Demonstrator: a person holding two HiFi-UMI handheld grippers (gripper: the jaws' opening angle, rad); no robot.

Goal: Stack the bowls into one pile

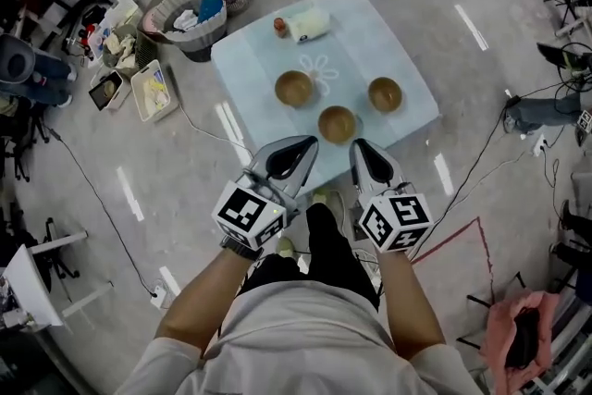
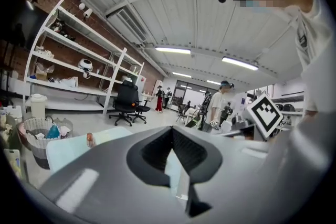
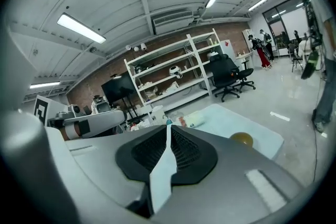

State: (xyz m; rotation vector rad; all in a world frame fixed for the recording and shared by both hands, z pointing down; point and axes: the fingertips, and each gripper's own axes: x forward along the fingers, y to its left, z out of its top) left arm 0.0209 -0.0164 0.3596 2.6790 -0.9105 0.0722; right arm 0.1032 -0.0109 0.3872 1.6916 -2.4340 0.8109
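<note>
Left tongs and right tongs, each carried by a person, hang side by side over the near edge of a bench draped in pale blue cloth, as seen from the head view. Both pairs are clenched tip to tip and carry nothing. The left gripper view shows the left tongs pressed together at the tips, with only a sliver of cloth visible behind them. The right gripper view shows the same of the right tongs.

Three brown bowls sit upright and apart on the cloth, none yet stacked. The left bowl is beside a flower print, the near bowl lies just beyond the tips of the tongs, and the right bowl sits toward the bench's right side.

At the far edge lies a white roll, possibly a towel, though the view is too coarse to be sure. A small reddish jar stands just beside it. A wire basket of odds and ends stands on the floor off the bench's far left corner.
</note>
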